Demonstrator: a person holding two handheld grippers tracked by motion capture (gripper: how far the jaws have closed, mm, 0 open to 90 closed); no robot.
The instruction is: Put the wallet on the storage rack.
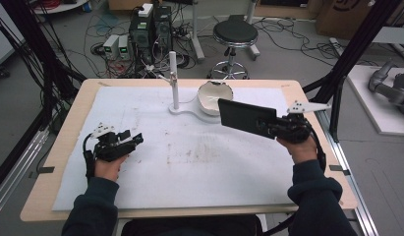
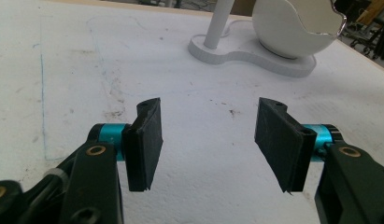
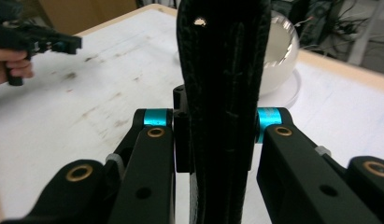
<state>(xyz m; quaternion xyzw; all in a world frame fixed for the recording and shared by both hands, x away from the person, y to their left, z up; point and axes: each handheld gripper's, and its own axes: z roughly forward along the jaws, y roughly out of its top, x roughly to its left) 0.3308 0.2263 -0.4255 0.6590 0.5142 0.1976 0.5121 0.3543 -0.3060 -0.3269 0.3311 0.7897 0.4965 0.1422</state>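
Black flat case (image 1: 246, 117), leather-like, held above the table's right half, not touching the sheet. Its far corner reaches toward the white bowl (image 1: 213, 98) and overlaps it in the high view. In the right gripper view the case (image 3: 222, 93) stands edge-on and upright between the jaws, a small hole near its top edge, surface creased.

Right gripper (image 1: 283, 129): jaws clamped tight on the case's near end, pads pressed against both faces. Grey plate on top, cable trailing back along the person's right hand (image 1: 300, 147). Same gripper up close (image 3: 217, 140): blue collars on either side of the case.

White bowl sits on a white stand (image 1: 187, 109) with an upright post (image 1: 173, 78), at the far middle of the table. In the left gripper view the bowl (image 2: 292, 28) has a jagged, broken-looking rim; stand base (image 2: 245, 53) flat on the sheet.

Left gripper (image 1: 133, 140): low over the left half of the table, well apart from the case, gripped by the left hand (image 1: 108, 167). Jaws spread wide (image 2: 208, 140), nothing between them, bare sheet beneath.

White sheet (image 1: 189, 167) covers most of the wooden table (image 1: 67, 132), smudged with brownish marks near the centre. Beyond the far edge: a black stool (image 1: 235, 34) and tangled cables on the floor (image 1: 288, 34).
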